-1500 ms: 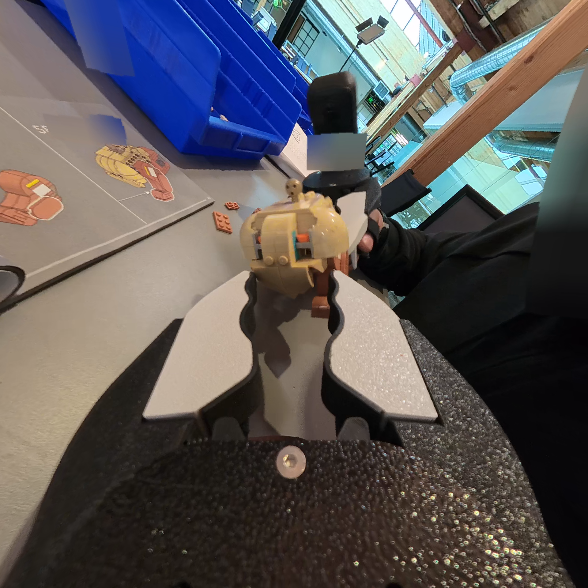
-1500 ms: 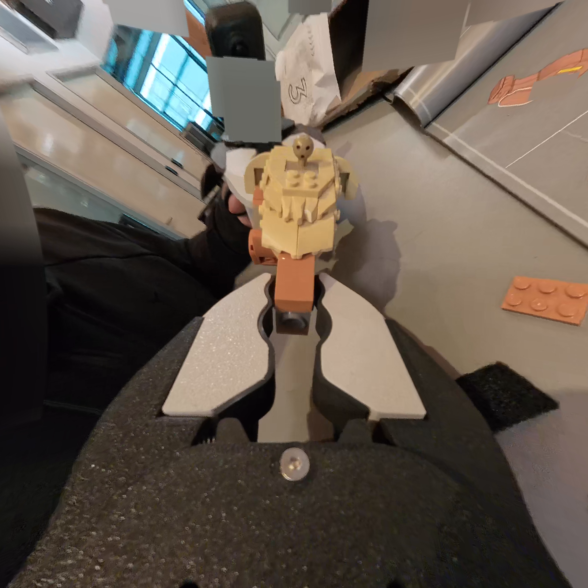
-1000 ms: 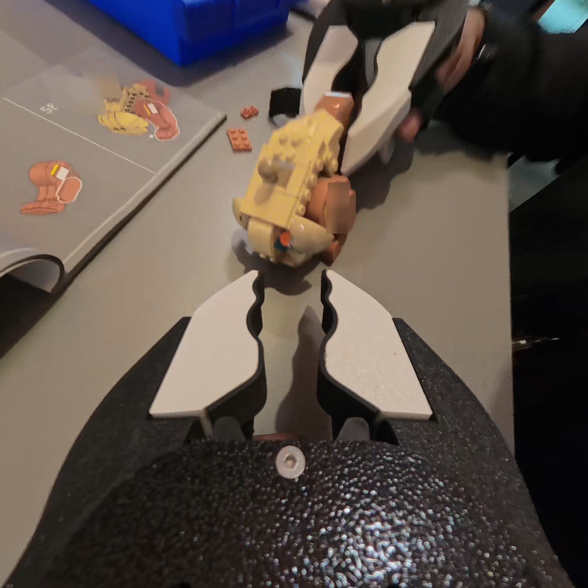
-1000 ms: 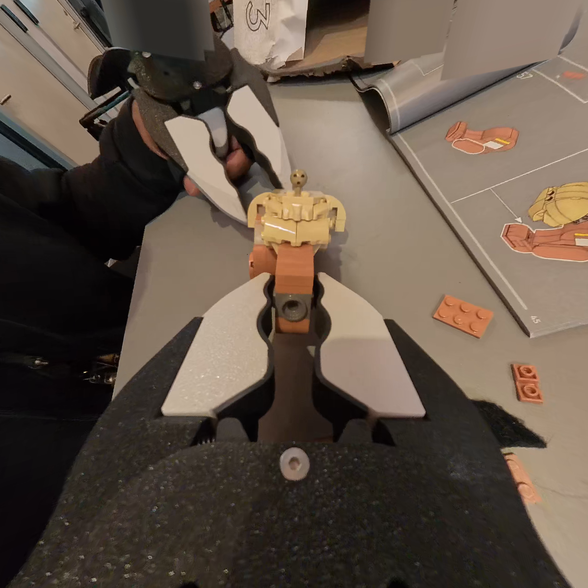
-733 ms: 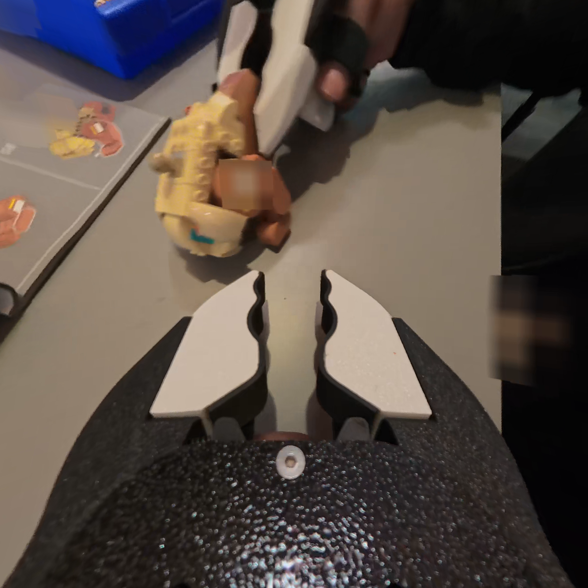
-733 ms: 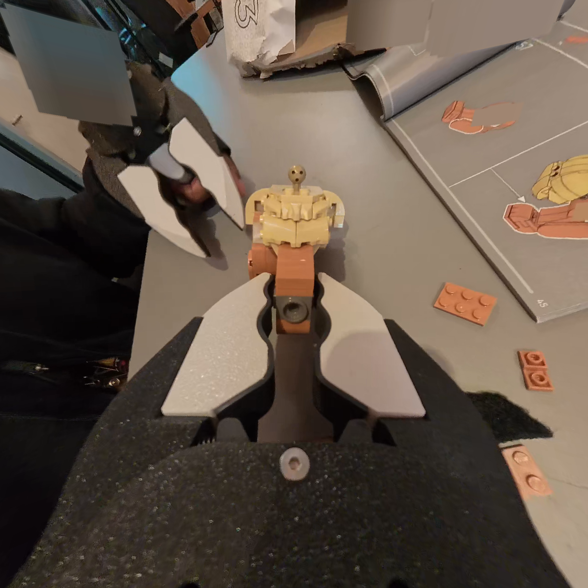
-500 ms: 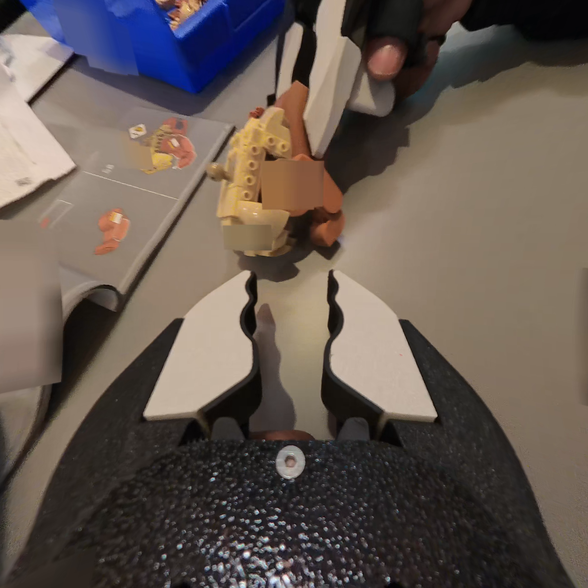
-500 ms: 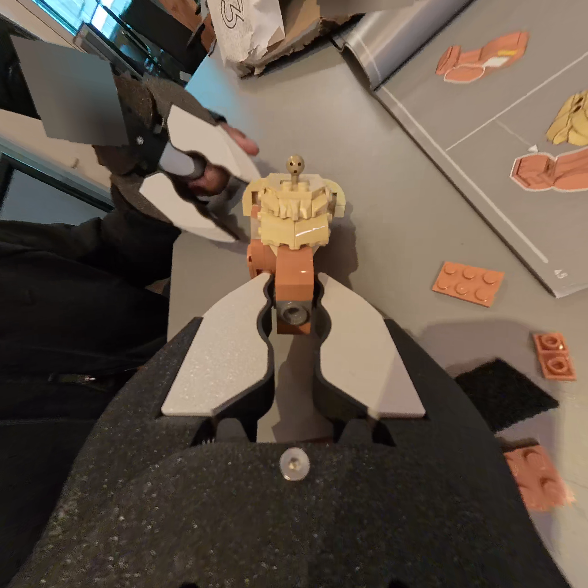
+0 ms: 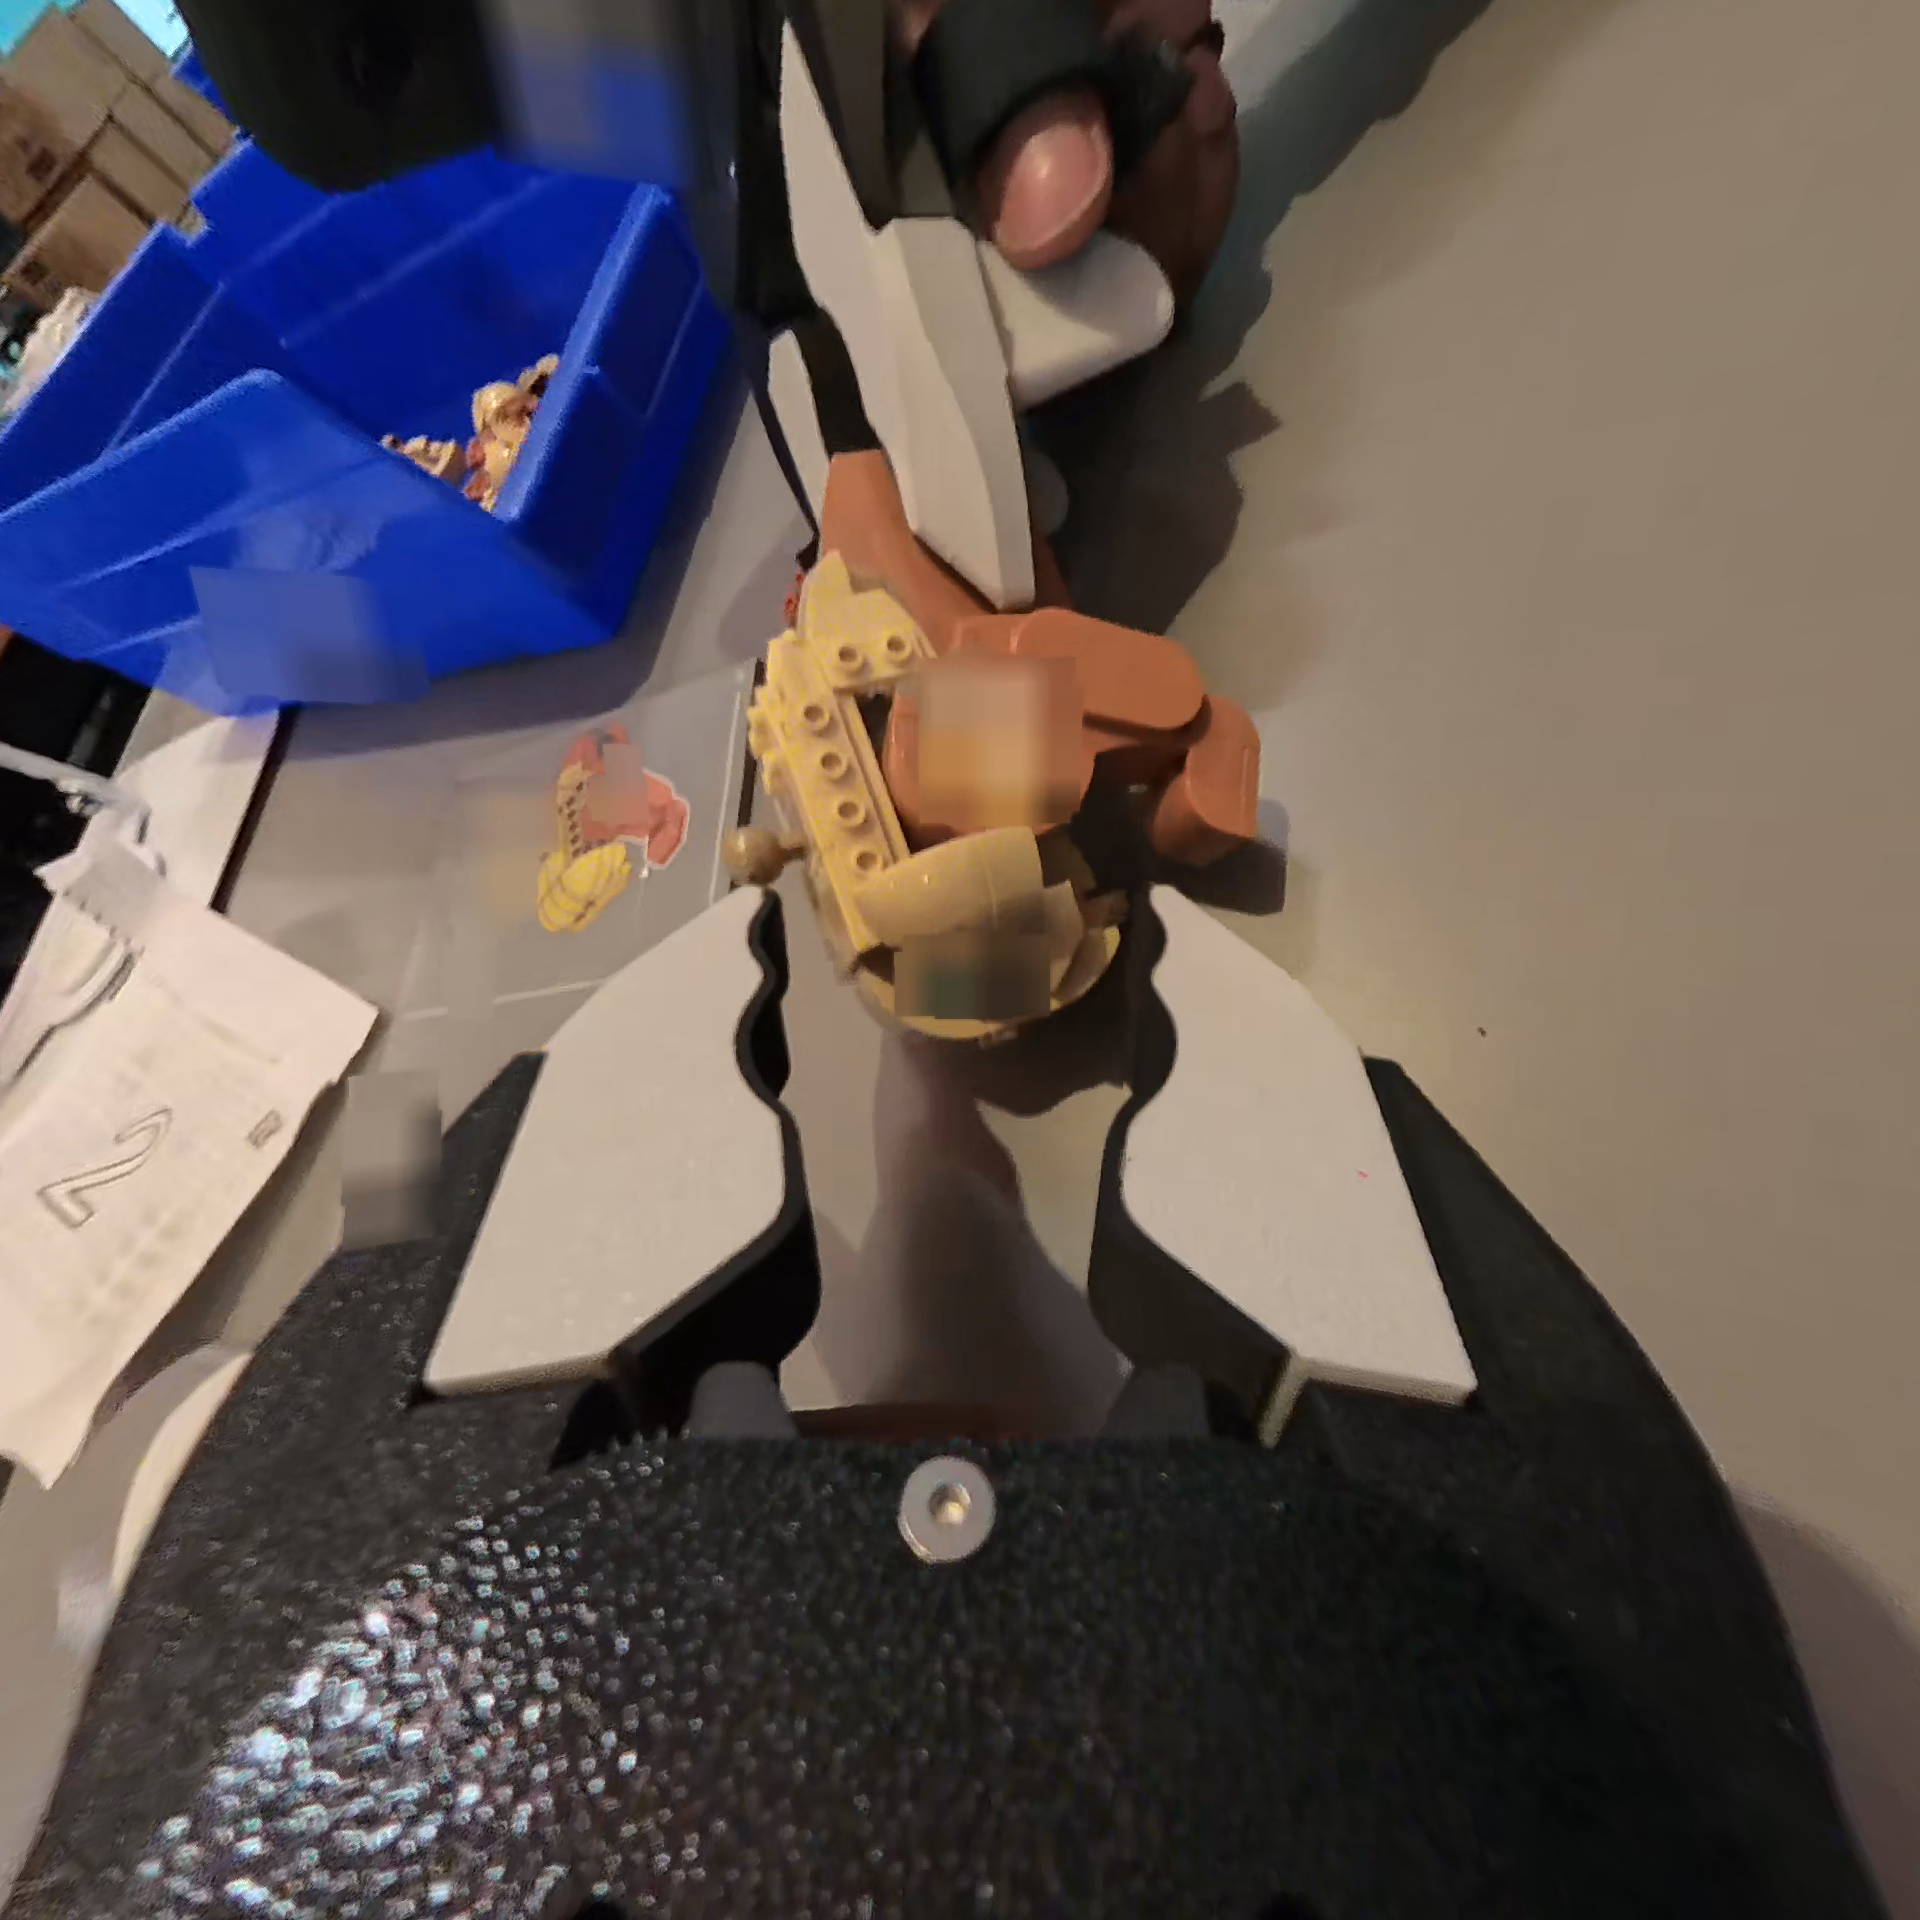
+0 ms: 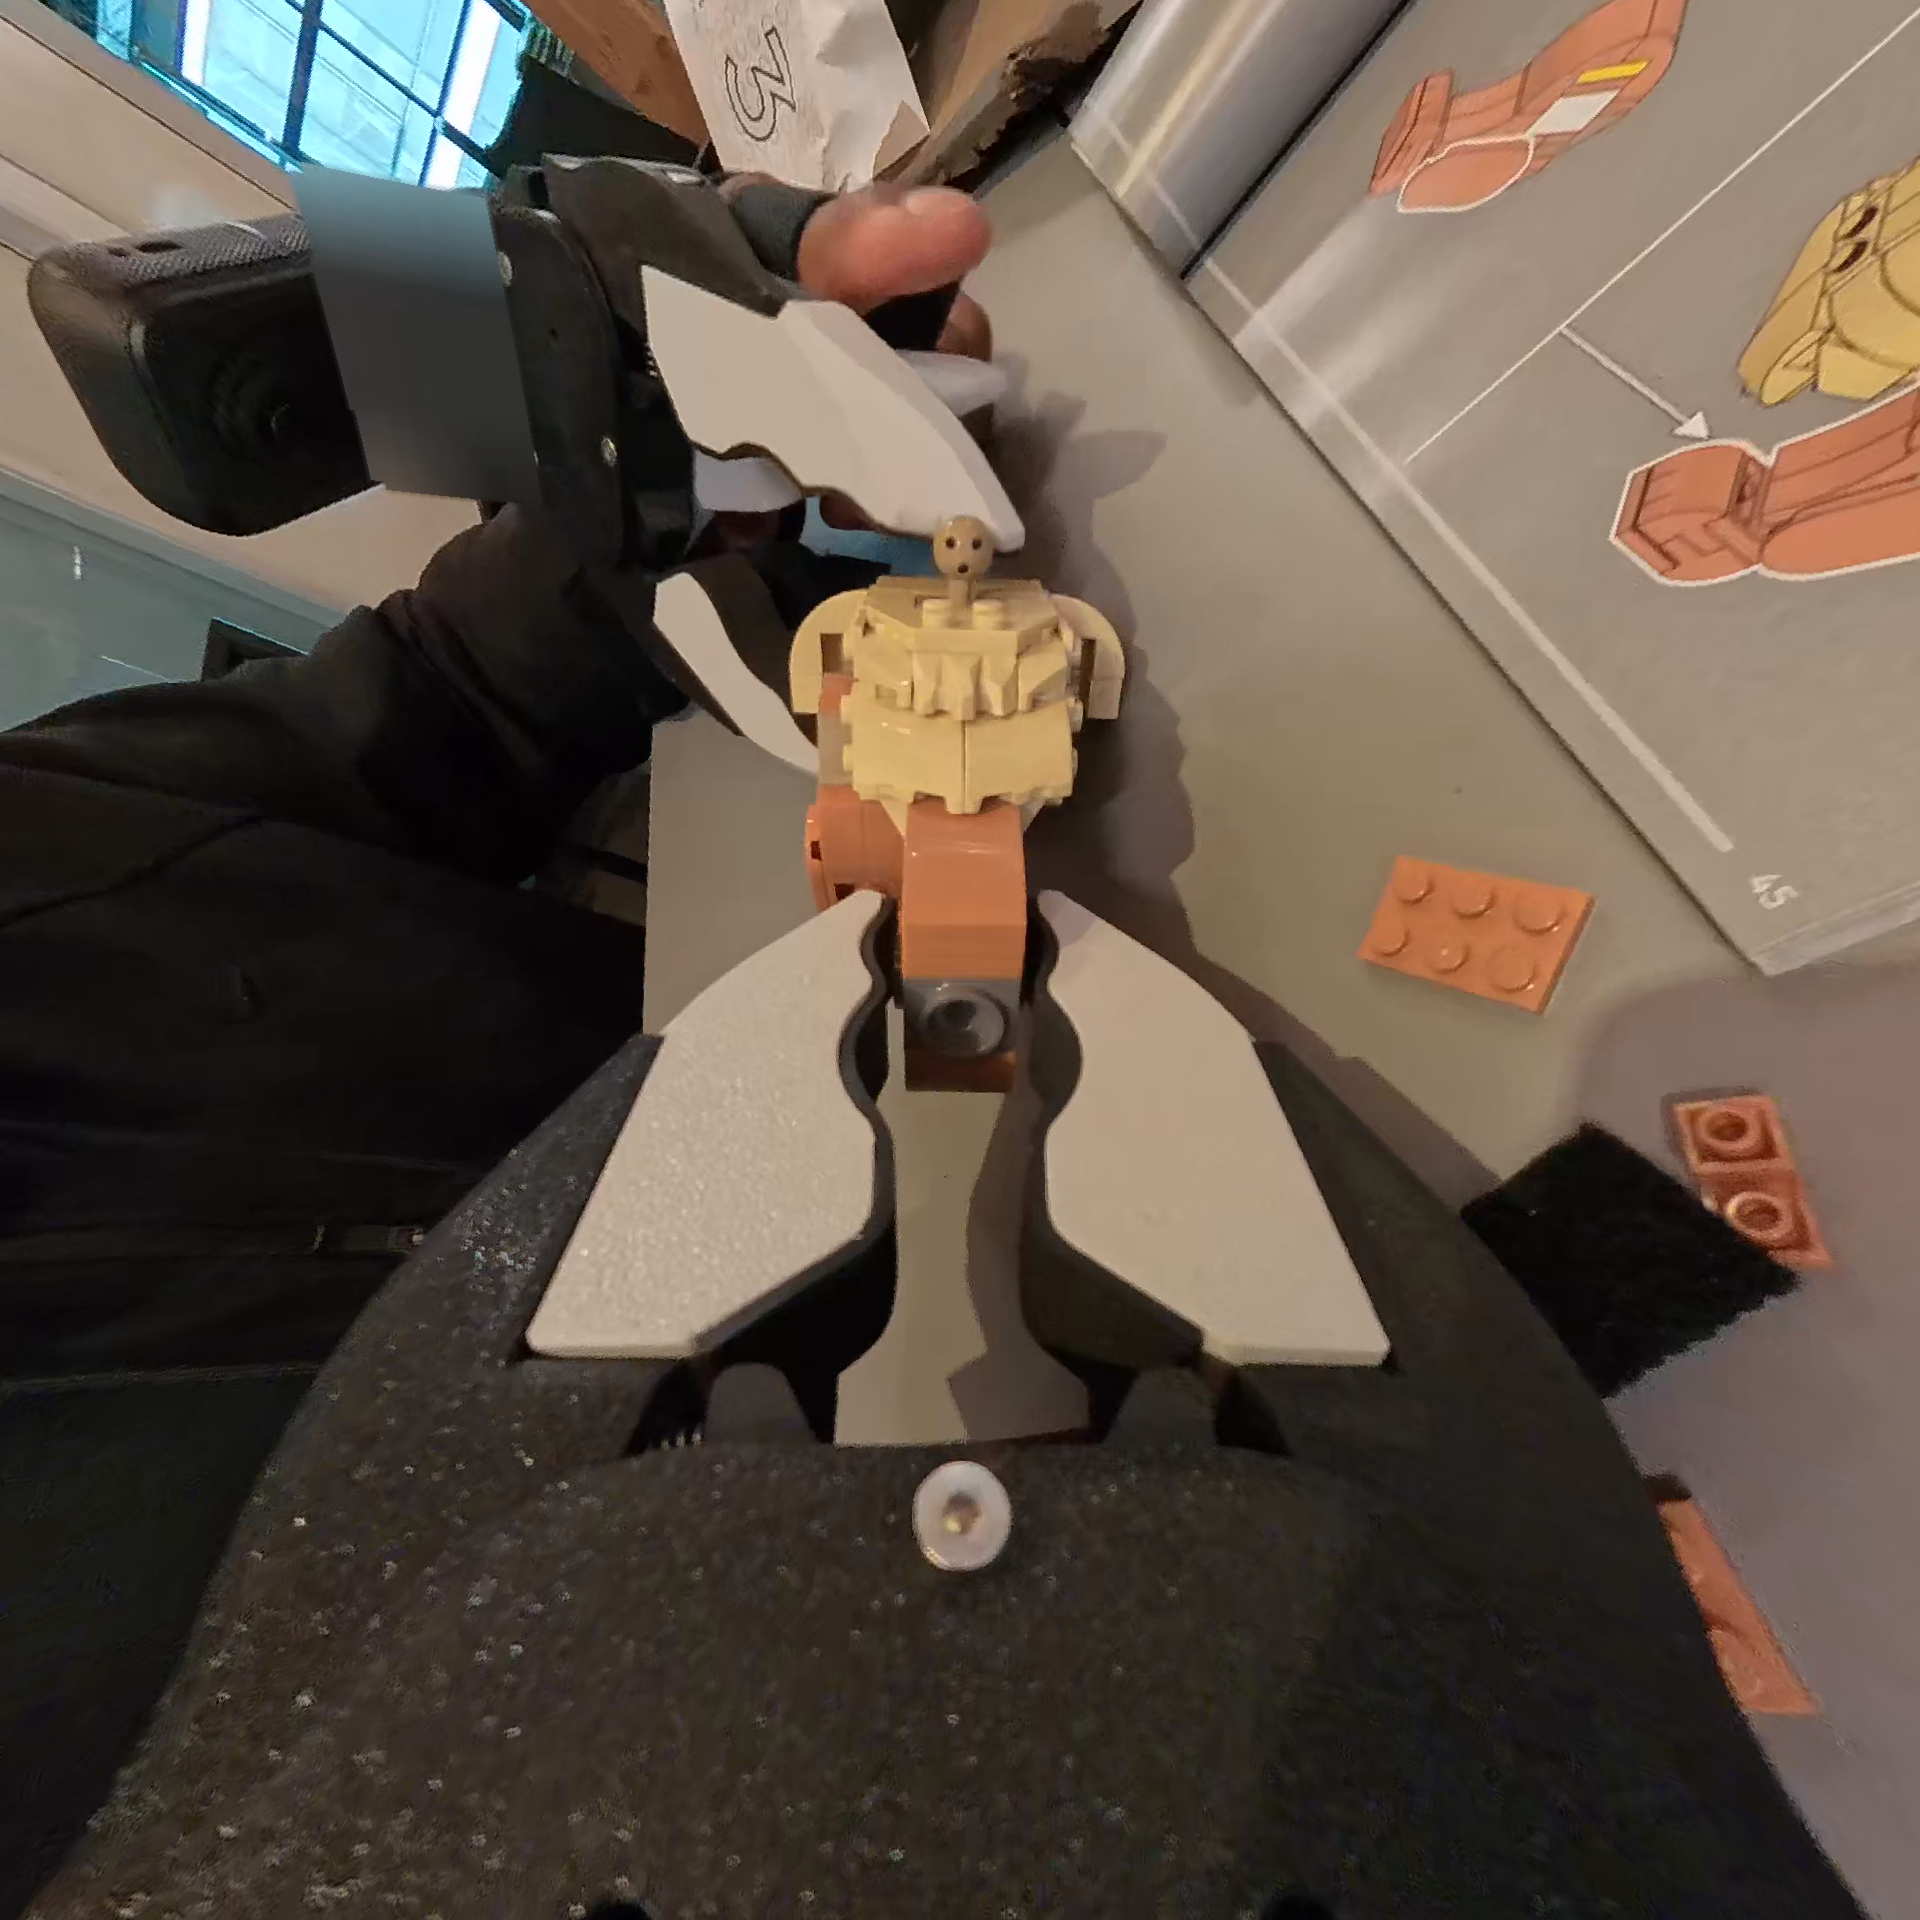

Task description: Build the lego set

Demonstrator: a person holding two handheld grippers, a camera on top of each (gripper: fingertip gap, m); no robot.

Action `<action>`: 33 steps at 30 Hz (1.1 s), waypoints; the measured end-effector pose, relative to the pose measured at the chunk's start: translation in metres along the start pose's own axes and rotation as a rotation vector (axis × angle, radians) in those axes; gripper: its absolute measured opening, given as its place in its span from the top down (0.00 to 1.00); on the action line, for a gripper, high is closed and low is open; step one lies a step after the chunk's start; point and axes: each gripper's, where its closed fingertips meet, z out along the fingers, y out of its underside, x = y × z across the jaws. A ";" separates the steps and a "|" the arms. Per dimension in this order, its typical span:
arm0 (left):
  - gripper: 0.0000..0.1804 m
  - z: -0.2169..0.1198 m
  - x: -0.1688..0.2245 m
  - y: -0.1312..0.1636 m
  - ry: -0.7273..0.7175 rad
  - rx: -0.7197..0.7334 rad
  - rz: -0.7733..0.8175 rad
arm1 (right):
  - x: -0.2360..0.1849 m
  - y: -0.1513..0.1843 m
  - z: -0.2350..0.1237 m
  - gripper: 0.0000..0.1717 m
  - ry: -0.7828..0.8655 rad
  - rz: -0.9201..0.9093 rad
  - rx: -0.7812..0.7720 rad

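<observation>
Blue bins [image 9: 343, 457] and paper [image 9: 156, 1143] lie left on the grey table [image 9: 1558, 623]. The left gripper [image 9: 951, 935] gapes around the brick model [image 10: 956, 717], not gripping; the right gripper [image 10: 956, 935] clamps its brown end. A booklet [image 10: 1558, 520] lies right.

Right gripper [image 10: 956, 935] clamped on the brick model [image 10: 956, 748]; left gripper [image 9: 956, 925] spread wide, pads clear of it
</observation>
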 end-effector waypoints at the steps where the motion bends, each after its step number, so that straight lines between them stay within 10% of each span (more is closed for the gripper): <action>1: 0.66 0.002 -0.002 0.000 0.003 -0.002 -0.014 | 0.001 -0.001 0.000 0.87 0.000 0.002 -0.002; 12: 0.72 0.009 -0.016 0.003 -0.030 -0.044 -0.174 | 0.011 -0.015 -0.007 0.82 0.032 -0.002 0.046; 18: 0.72 0.003 -0.018 0.004 -0.046 -0.058 -0.443 | 0.019 -0.013 -0.030 0.68 0.308 -0.143 0.134; 24: 0.72 0.001 -0.031 0.006 -0.159 -0.027 -0.792 | -0.008 -0.027 -0.033 0.75 0.537 -0.398 0.440; 33: 0.75 -0.007 -0.048 -0.003 -0.354 0.129 -1.032 | -0.013 -0.043 -0.013 0.75 0.807 -0.648 0.464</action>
